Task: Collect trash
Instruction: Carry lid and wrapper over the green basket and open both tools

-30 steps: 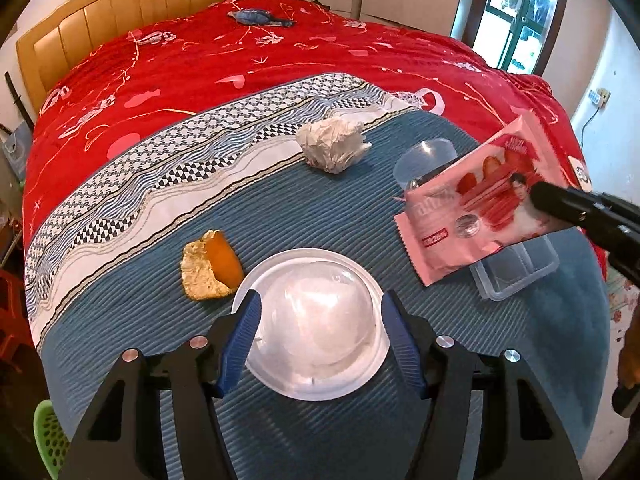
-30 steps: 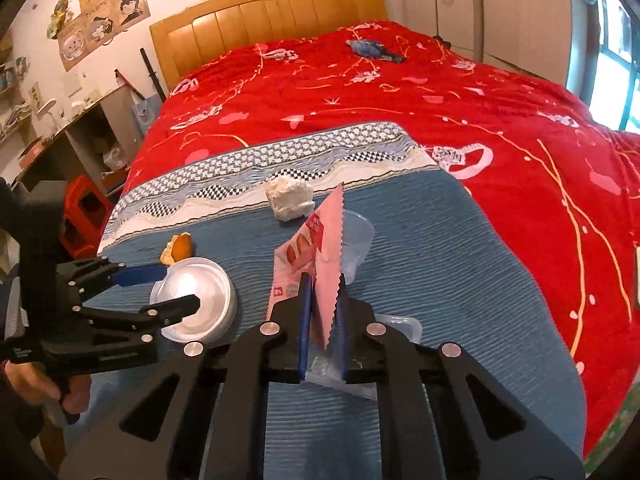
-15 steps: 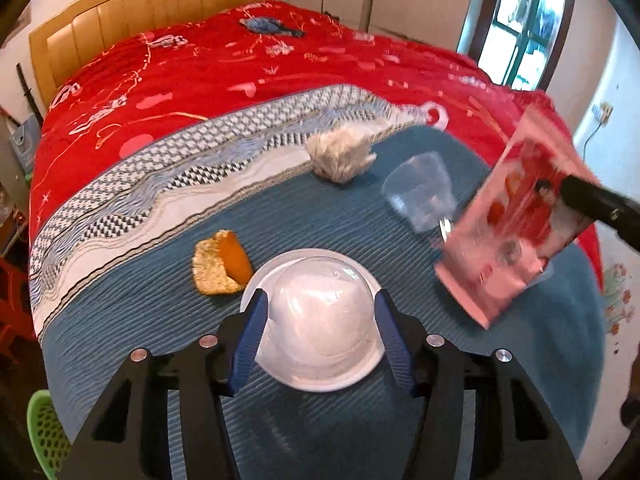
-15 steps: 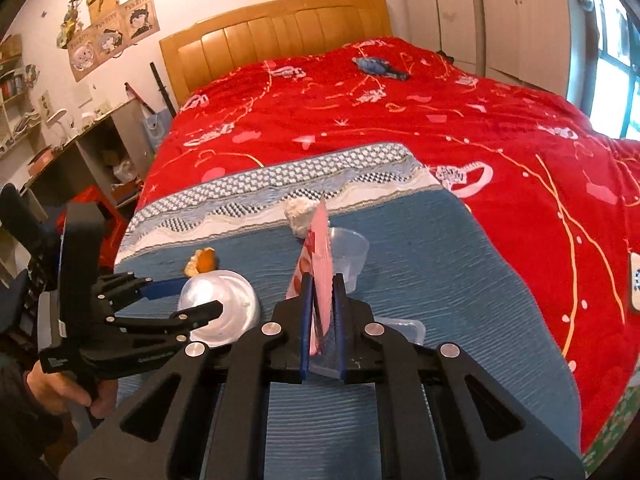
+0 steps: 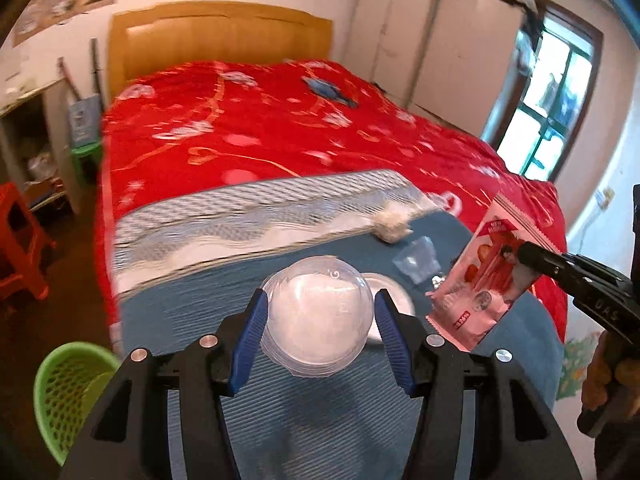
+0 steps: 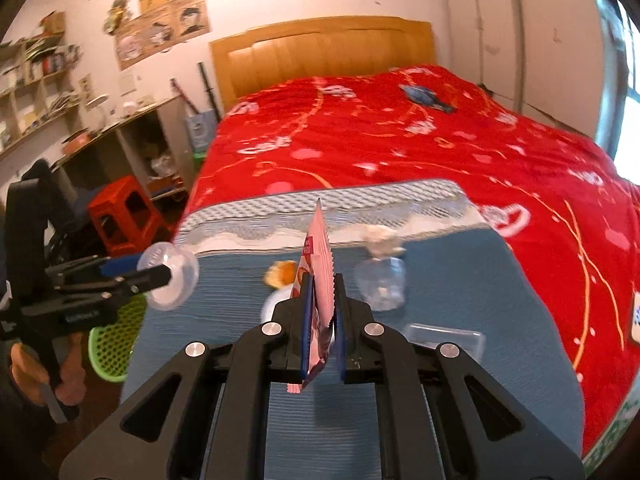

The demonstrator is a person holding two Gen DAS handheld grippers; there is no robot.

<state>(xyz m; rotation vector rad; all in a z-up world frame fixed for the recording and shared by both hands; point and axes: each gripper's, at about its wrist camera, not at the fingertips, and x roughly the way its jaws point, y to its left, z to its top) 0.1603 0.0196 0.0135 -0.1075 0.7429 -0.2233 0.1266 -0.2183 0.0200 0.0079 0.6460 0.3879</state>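
Left gripper (image 5: 318,330) up front, blue pads clamped on either side of a clear plastic dome lid (image 5: 318,320), and it's held clear of the blue blanket (image 5: 320,420) that covers the foot of the bed. In the right wrist view the same lid (image 6: 170,276) hangs in the air off the blanket's left edge, gripped by the left gripper (image 6: 154,272), a hand (image 6: 48,376) wrapped round its handle.

Right gripper (image 6: 322,320), jaws pinched down narrow on a pink snack wrapper (image 6: 320,272), which stands edge-on and upright between the pads. From the left wrist view that wrapper (image 5: 488,276) shows its printed face, nipped at its right side by the black tip of the right gripper (image 5: 528,254), above the blanket's right side.

Below the blanket's left edge, down on the floor, sits a green mesh basket (image 5: 64,392); the right wrist view catches it (image 6: 116,340) behind the left gripper.

On the blanket itself: a white round dish (image 5: 390,300) lies just behind the lifted lid. A clear rectangular tray (image 6: 444,334) lies on the blanket's near right. Mid-blanket, a clear plastic cup (image 6: 380,280) lies on its side, with an orange-and-tan scrap (image 6: 282,272) to its left. At the blanket's far edge, touching the patterned border (image 5: 260,216), a crumpled white tissue (image 5: 392,226).

Beyond the blanket, the red bedspread (image 6: 400,140) runs back to the wooden headboard (image 6: 324,54), a small blue object (image 6: 426,98) lying on it.
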